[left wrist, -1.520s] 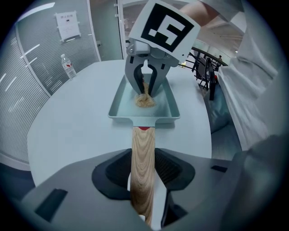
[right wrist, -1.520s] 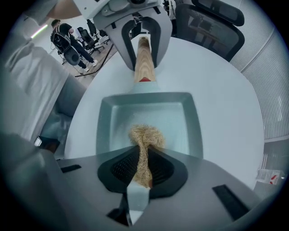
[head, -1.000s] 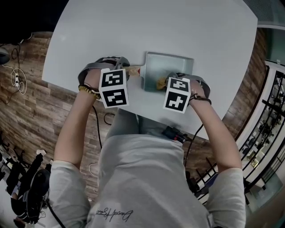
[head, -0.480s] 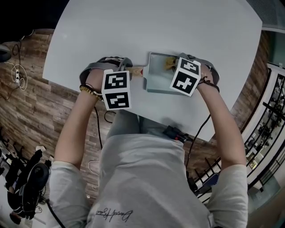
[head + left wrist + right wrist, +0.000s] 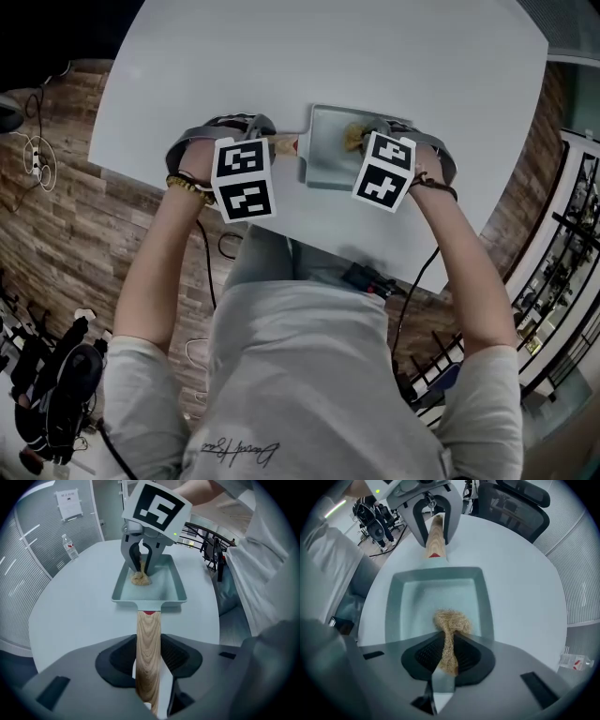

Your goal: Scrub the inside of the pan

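Left gripper (image 5: pixel 149 662) clamps pale-green rectangular pan's (image 5: pixel 177 587) light wooden handle (image 5: pixel 148 632); right gripper (image 5: pixel 448 657) pinches tan fibrous scrubber wad (image 5: pixel 453 620), touching pan floor.

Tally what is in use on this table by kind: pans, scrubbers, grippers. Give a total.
Pan: 1
Scrubber: 1
Grippers: 2, the left gripper clamped on the pan, the right gripper clamped on the scrubber
Total: 4
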`<state>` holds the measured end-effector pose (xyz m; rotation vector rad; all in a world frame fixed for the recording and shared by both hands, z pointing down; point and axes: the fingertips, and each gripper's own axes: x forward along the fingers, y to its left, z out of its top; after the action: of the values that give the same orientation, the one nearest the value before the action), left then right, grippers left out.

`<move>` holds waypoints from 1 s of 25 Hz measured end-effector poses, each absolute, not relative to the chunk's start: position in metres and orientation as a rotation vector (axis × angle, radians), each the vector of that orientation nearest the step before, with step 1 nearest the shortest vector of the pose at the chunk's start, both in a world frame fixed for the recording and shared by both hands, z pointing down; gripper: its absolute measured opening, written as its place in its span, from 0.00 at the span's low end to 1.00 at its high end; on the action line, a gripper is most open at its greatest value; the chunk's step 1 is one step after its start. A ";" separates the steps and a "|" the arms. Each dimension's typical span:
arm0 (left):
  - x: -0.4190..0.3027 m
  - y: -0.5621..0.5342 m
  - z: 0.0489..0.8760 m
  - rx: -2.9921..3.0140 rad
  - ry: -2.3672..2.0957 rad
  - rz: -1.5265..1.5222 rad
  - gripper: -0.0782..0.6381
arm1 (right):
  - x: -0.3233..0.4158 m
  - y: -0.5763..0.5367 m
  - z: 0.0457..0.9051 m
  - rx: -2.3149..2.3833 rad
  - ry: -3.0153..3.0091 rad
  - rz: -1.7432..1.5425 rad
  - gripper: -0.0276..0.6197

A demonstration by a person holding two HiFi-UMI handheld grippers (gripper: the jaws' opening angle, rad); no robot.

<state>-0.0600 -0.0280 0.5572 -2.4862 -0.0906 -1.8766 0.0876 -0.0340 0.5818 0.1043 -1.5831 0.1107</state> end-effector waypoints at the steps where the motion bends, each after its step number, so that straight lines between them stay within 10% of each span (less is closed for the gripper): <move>1: -0.062 -0.029 0.559 -2.486 -0.089 -1.878 0.34 | 0.086 -0.029 0.583 0.096 -1.585 0.113 0.15; 25: -0.059 -0.027 0.556 -2.397 -0.150 -1.882 0.34 | 0.094 0.003 0.580 0.024 -1.609 0.216 0.15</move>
<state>-0.0594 -0.0271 0.5560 -2.3973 -0.1502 -1.8821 0.0939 0.0035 0.5799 0.0239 -1.6093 0.2157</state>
